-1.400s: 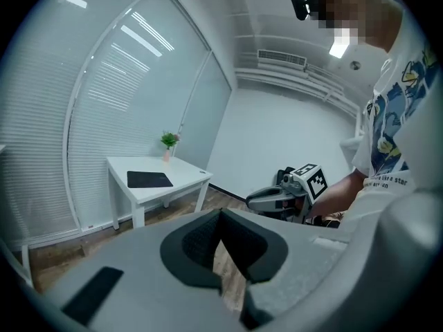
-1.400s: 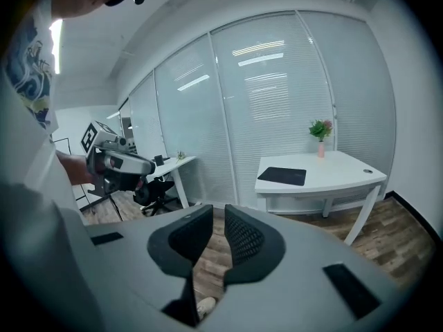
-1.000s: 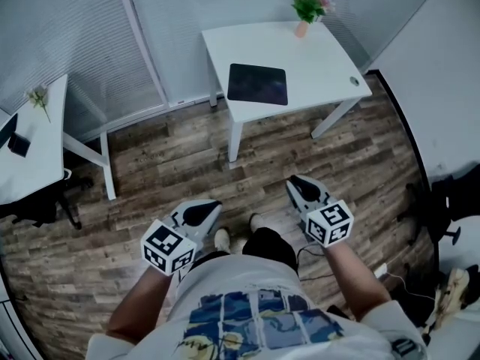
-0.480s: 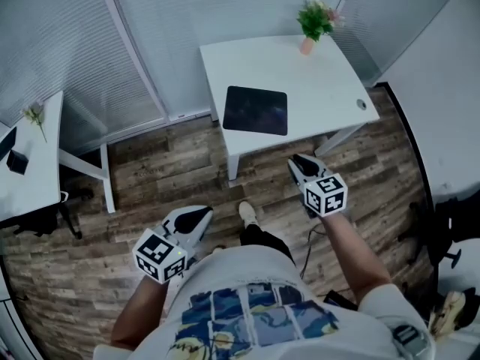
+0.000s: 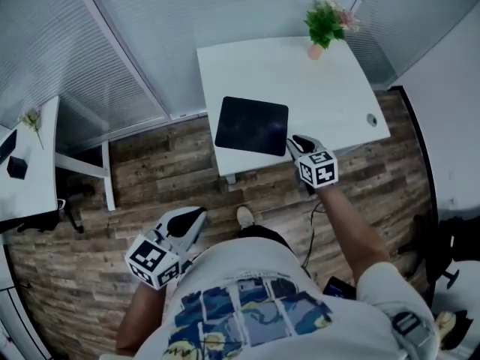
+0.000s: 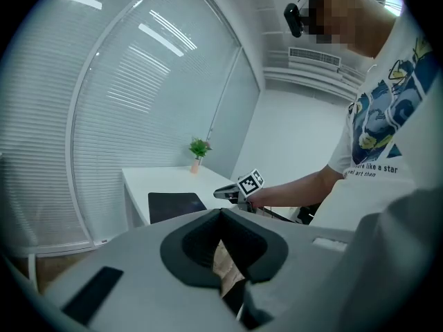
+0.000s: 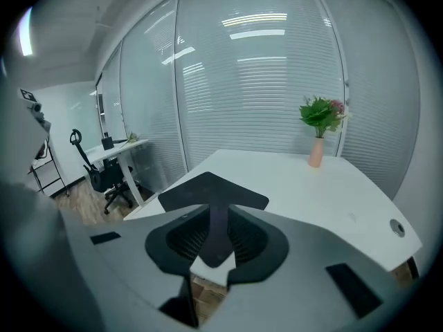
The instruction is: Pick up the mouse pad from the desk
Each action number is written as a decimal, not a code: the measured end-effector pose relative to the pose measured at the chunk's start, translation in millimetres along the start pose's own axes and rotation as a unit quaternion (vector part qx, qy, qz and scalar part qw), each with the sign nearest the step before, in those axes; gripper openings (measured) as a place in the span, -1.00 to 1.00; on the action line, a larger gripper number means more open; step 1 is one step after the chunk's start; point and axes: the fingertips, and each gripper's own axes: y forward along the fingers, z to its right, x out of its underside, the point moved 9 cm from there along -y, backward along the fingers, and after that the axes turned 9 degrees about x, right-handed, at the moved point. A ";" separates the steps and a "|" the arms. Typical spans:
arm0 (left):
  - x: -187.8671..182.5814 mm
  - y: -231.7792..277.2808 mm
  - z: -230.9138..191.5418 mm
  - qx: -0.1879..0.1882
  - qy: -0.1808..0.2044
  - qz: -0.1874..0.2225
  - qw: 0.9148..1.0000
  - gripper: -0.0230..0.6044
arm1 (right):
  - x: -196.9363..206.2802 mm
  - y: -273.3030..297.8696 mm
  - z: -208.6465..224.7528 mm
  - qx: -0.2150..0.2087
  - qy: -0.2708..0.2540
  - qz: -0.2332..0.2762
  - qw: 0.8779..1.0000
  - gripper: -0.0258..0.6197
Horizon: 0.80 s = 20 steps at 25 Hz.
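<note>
The black mouse pad [image 5: 252, 126] lies flat near the front left of the white desk [image 5: 322, 88]. My right gripper [image 5: 298, 142] hovers at the pad's front right corner. In the right gripper view its jaws [image 7: 216, 216] stand apart with the pad [image 7: 239, 196] just ahead and nothing between them; they have just been opening. My left gripper [image 5: 193, 217] hangs low over the wooden floor, well short of the desk. Its tips [image 6: 221, 216] look closed together and hold nothing. The left gripper view also shows the pad [image 6: 173, 205] and the right gripper [image 6: 232, 194].
A potted plant [image 5: 324, 25] stands at the desk's back right and a round cable hole [image 5: 371, 119] sits near its right edge. A second white desk [image 5: 30, 171] stands to the left, an office chair [image 7: 107, 175] beside it. Blinds cover the glass wall behind.
The person has stepped up to the desk. My right gripper has swung forward from over the floor to the pad's front right corner. The left gripper stays low and trails behind.
</note>
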 end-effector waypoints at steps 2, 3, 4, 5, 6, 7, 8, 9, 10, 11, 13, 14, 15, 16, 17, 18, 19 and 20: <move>-6.7 12.2 -5.4 -0.010 -0.005 0.002 1.000 -0.92 | -1.6 21.1 17.1 -0.001 0.002 -0.011 1.000 -0.66; -9.9 18.2 -7.7 -0.014 -0.008 0.004 1.000 -0.92 | -2.3 31.3 25.2 -0.001 0.002 -0.015 1.000 -0.65; -12.7 24.0 -9.8 -0.018 -0.011 0.005 1.000 -0.92 | -2.7 41.7 32.6 -0.001 0.001 -0.020 1.000 -0.64; -15.1 29.4 -11.8 -0.022 -0.015 0.006 1.000 -0.92 | -2.9 52.3 39.1 -0.002 -0.001 -0.024 1.000 -0.63; -17.5 34.6 -13.8 -0.026 -0.018 0.007 0.999 -0.92 | -3.0 63.2 45.2 -0.004 -0.003 -0.029 1.000 -0.63; -19.7 39.4 -15.6 -0.031 -0.020 0.007 0.999 -0.92 | -3.2 74.0 50.9 -0.005 -0.005 -0.034 0.999 -0.62; -21.6 43.6 -17.2 -0.036 -0.022 0.008 0.999 -0.92 | -3.3 84.4 56.5 -0.006 -0.008 -0.038 0.999 -0.61; -23.4 47.0 -18.6 -0.041 -0.024 0.009 0.999 -0.92 | -3.5 94.3 61.7 -0.007 -0.011 -0.042 0.999 -0.60; -25.0 49.3 -20.1 -0.047 -0.026 0.010 0.999 -0.92 | -4.0 103.7 66.2 -0.006 -0.013 -0.046 0.999 -0.59; -26.5 50.9 -21.7 -0.053 -0.027 0.010 0.998 -0.92 | -5.2 112.7 69.9 -0.006 -0.015 -0.050 0.999 -0.58; -28.3 53.0 -25.2 -0.064 -0.031 0.010 0.997 -0.92 | -10.4 129.0 75.3 -0.005 -0.018 -0.054 0.998 -0.55; -28.6 53.8 -26.8 -0.069 -0.034 0.008 0.997 -0.92 | -12.7 136.3 77.5 -0.005 -0.019 -0.056 0.998 -0.53; -28.6 54.4 -28.4 -0.074 -0.036 0.006 0.997 -0.92 | -14.3 143.2 79.4 -0.006 -0.019 -0.060 0.998 -0.52; -28.5 54.7 -30.1 -0.079 -0.039 0.005 0.996 -0.92 | -15.4 149.8 80.9 -0.006 -0.020 -0.064 0.998 -0.51; -28.5 54.8 -31.8 -0.084 -0.041 0.004 0.996 -0.92 | -16.5 156.0 81.9 -0.007 -0.020 -0.069 0.997 -0.49; -28.6 54.8 -33.4 -0.088 -0.043 0.004 0.995 -0.92 | -17.5 161.7 82.5 -0.008 -0.021 -0.074 0.997 -0.48; -28.7 54.7 -34.7 -0.091 -0.044 0.003 0.995 -0.92 | -18.2 166.8 82.6 -0.009 -0.022 -0.081 0.996 -0.47; -28.7 54.7 -35.8 -0.094 -0.044 0.003 0.995 -0.92 | -18.7 171.4 82.3 -0.011 -0.025 -0.087 0.996 -0.45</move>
